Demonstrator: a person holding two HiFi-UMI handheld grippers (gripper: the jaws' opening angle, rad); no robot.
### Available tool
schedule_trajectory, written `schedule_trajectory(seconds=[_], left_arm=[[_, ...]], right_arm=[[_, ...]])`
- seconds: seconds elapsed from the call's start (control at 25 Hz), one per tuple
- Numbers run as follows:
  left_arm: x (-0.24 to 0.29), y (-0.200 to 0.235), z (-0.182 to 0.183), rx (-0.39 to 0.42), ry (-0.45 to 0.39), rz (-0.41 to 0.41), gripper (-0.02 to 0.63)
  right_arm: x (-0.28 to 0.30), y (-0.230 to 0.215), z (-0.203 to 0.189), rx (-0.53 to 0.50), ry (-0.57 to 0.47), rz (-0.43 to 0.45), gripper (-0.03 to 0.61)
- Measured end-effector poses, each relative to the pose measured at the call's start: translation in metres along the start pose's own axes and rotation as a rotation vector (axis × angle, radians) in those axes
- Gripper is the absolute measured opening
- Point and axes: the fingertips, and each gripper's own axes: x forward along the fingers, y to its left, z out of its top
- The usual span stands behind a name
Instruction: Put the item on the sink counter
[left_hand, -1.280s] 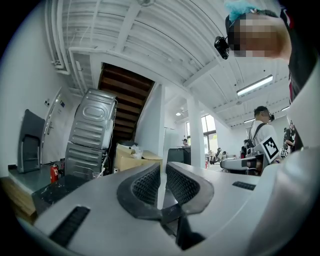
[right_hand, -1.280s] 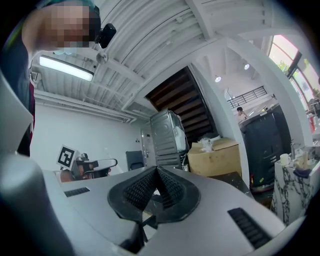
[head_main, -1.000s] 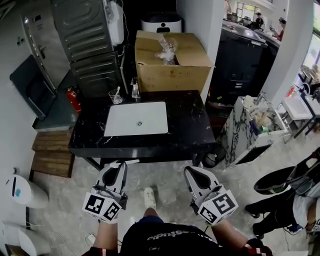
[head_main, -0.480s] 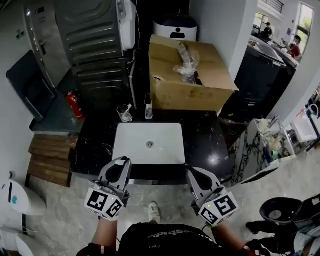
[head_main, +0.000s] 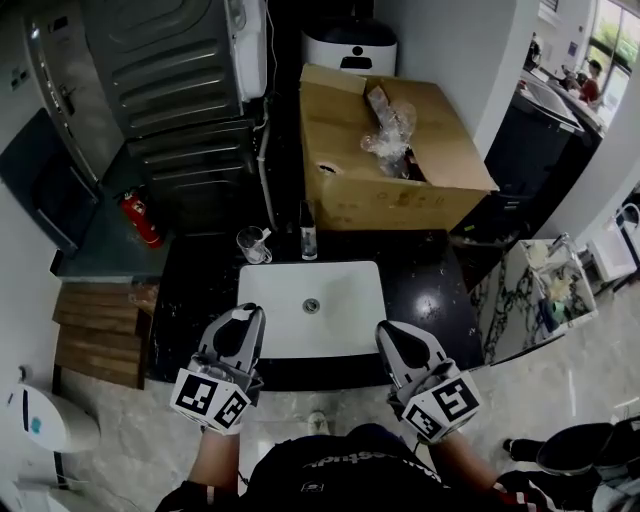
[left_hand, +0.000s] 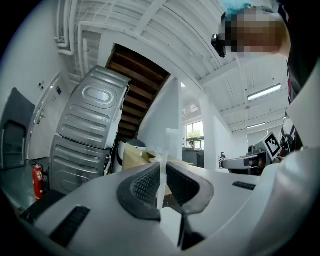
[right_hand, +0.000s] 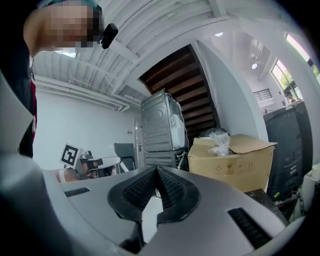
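The left tongs (head_main: 243, 316) are pinched narrow on a thin pale strip (left_hand: 170, 139), held upright near the front edge of the black bench (head_main: 430, 290); the right tongs (head_main: 392, 332) are closed on nothing. So slight a hold could let the strip twist loose, or drop into the white basin (head_main: 345, 320) at twelve o'clock rather than onto the dark top at two o'clock
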Motion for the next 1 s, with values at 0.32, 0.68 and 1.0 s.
schedule_trajectory(seconds=[0.32,0.68,1.0], left_arm=[[0.045,0.019,-0.011,-0.011,0.015,0.035,0.049],[0.068,0.059,-0.029,-0.046,0.034,0.11,0.049],[0.094,0.14,-0.047,0.052,0.027,0.205,0.049]], right_arm=[[0.037,-0.038,-0.005,0.01,0.008,0.035,0.037],[0.082,-0.047,-0.007,0.004,0.021,0.118,0.037],[0.118,-0.044,-0.015,-0.003,0.024,0.151,0.037]])
